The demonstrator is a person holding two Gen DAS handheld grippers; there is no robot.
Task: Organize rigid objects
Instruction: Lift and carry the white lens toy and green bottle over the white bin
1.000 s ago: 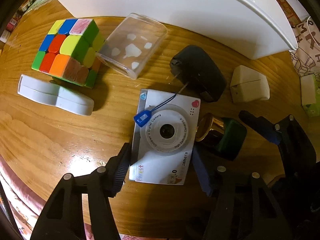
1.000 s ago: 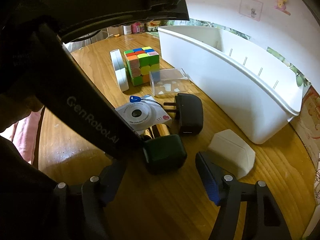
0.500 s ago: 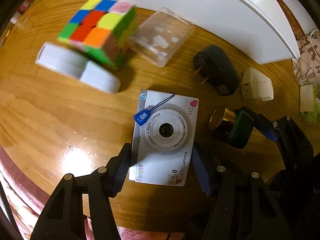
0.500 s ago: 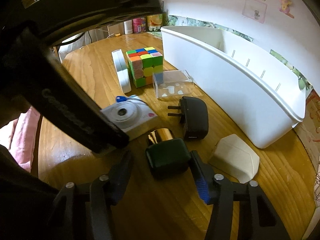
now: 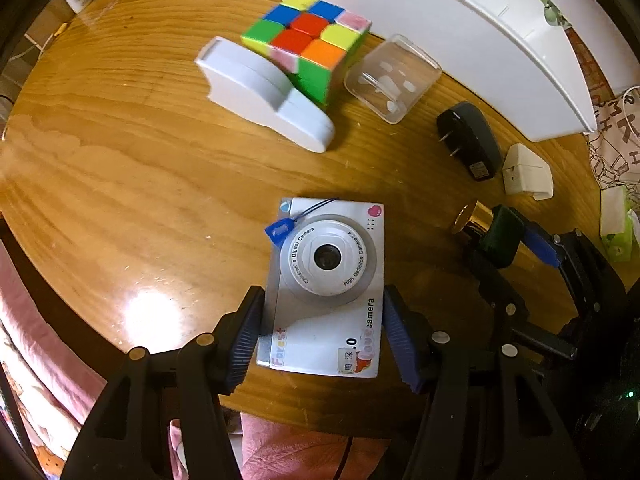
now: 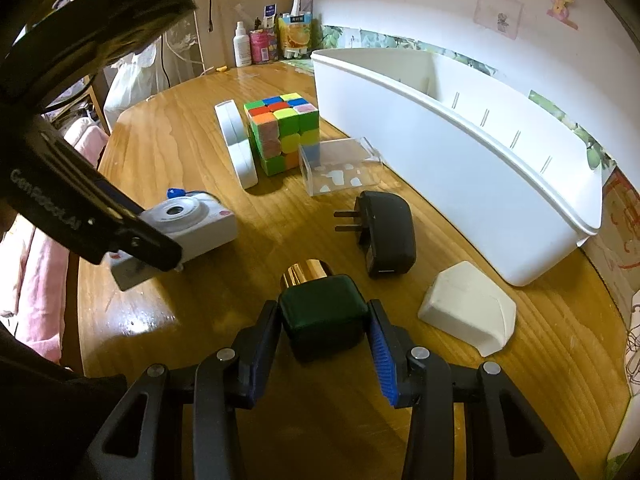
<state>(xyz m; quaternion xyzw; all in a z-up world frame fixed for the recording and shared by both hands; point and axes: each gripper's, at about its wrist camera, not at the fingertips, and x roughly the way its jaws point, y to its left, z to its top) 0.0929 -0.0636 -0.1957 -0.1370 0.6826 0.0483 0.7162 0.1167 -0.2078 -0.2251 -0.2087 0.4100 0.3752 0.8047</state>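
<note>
1. My left gripper (image 5: 324, 328) is clamped on one white toy camera (image 5: 326, 280); both pads press its short sides, and it lies lens-up between my fingers. In the right wrist view the camera (image 6: 188, 224) looks tilted and lifted off the table at its near end.
2. My right gripper (image 6: 324, 344) is clamped on one dark green bottle (image 6: 322, 316) with a gold cap (image 6: 306, 272) pointing away from me. From the left wrist view the bottle (image 5: 500, 236) sits off to the right of the camera.
3. Ahead of my left gripper, far across the wooden table (image 5: 120, 184), stands one colour cube (image 5: 310, 40). One long white case (image 5: 264, 92) lies touching its left side.
4. Just right of the cube lies one clear plastic box (image 5: 392, 78).
5. One black plug adapter (image 6: 384, 232) lies ahead of my right gripper, slightly right, its two prongs pointing left, apart from the bottle.
6. One small white angular box (image 6: 468, 312) rests on the table close to my right gripper's right finger, not touching it.
7. One long white bin (image 6: 460, 156) runs along the far right, behind the adapter and the clear box; I see one divider inside.
8. Far ahead at the table's back edge stands a cluster of bottles and cartons (image 6: 272, 44); their count I cannot tell.
</note>
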